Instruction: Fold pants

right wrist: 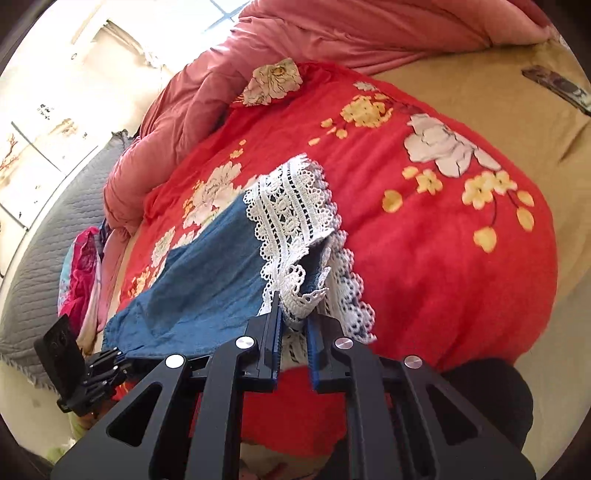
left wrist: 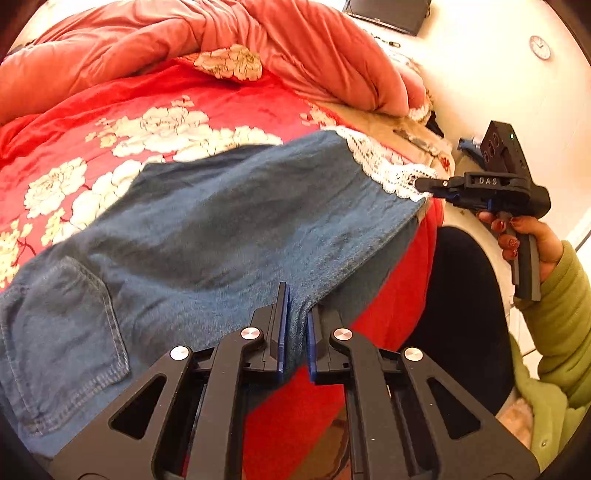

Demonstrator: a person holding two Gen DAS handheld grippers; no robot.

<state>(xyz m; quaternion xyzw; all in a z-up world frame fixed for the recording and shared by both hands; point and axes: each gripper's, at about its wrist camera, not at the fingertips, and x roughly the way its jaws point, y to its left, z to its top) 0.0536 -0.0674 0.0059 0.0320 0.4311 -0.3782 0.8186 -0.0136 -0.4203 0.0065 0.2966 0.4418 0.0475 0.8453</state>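
Your left gripper [left wrist: 295, 325] clamps the pants [left wrist: 229, 229] mid-edge; your right gripper [right wrist: 293, 328] pinches the lace hem [right wrist: 295, 218]. The leg's long axis runs between them.

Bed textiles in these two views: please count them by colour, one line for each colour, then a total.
Red floral blanket: 1
Pink quilt: 1
Blue denim pants with white lace hem: 1
Tan sheet: 1
Grey quilted cover: 1
Total: 5
The left tool and right tool each grip the pants.

Blue denim pants [left wrist: 229, 229], white lace cuffs [right wrist: 295, 218], stretched across red floral bedspread.
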